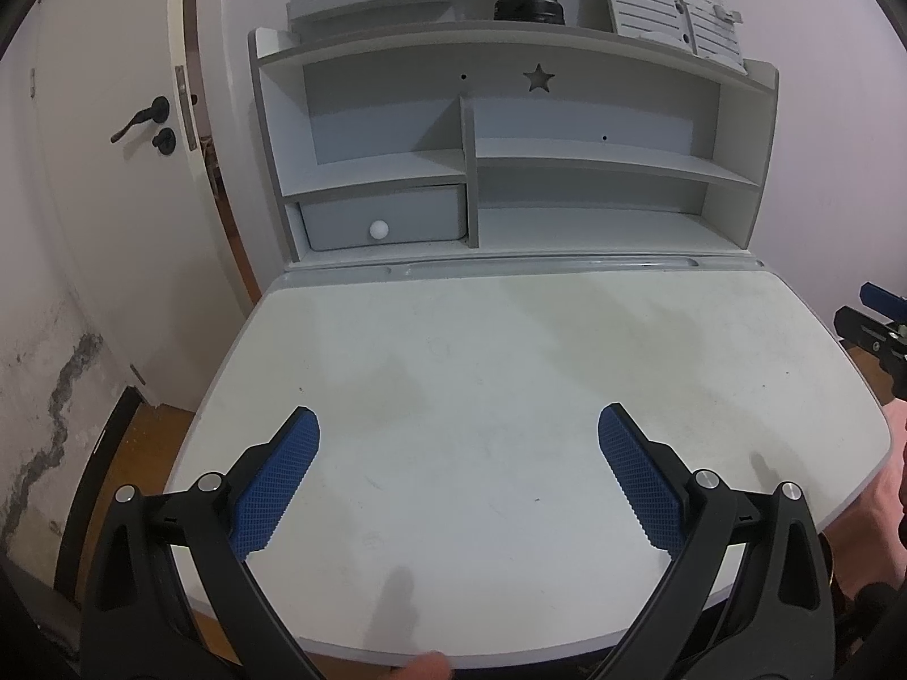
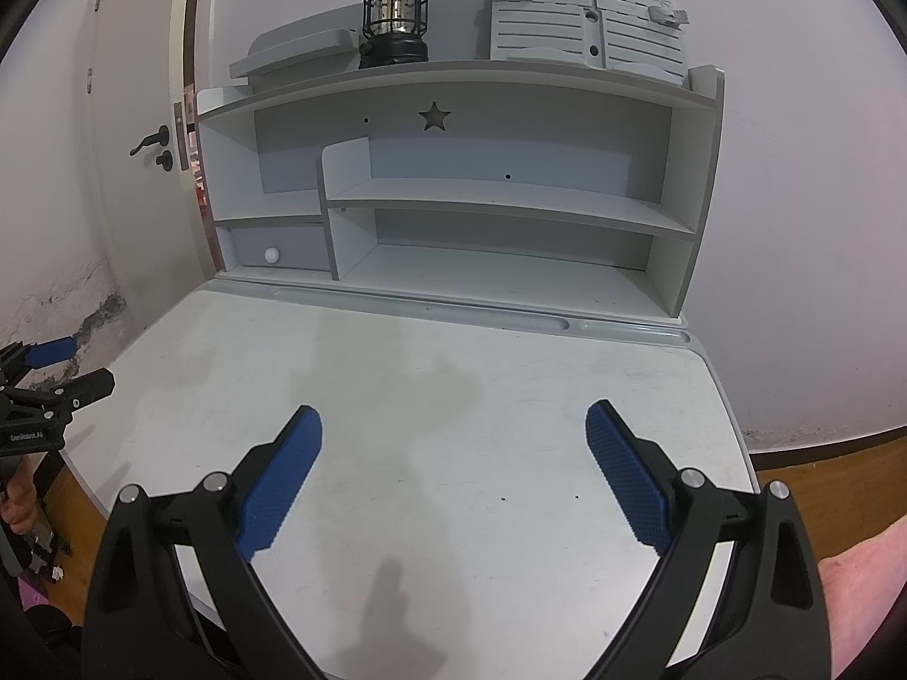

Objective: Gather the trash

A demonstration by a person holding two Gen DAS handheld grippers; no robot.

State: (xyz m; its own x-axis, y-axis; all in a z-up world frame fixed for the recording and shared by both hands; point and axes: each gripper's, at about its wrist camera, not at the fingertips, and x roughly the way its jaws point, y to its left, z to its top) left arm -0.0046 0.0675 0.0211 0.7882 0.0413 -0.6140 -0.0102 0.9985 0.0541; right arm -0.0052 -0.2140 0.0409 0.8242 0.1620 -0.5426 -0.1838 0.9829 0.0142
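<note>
No trash shows in either view. The white desk top (image 1: pixel 482 374) (image 2: pixel 431 396) lies bare under both grippers. My left gripper (image 1: pixel 458 430) hovers open over the near half of the desk, its blue pads (image 1: pixel 278 481) wide apart with nothing between them. My right gripper (image 2: pixel 453 425) is open the same way above the desk, and its blue pads (image 2: pixel 623 481) hold nothing. The right gripper (image 1: pixel 876 320) also appears at the right edge of the left wrist view, and the left gripper (image 2: pixel 62 368) at the left edge of the right wrist view.
A grey-white hutch (image 1: pixel 510 170) (image 2: pixel 453 198) with bare shelves stands at the desk's back, with a small drawer (image 1: pixel 385 218) at lower left. A black lantern (image 2: pixel 397 14) and grey slatted racks (image 2: pixel 584 17) sit on top. A door (image 1: pixel 113 141) is to the left; wooden floor (image 2: pixel 822 481) surrounds the desk.
</note>
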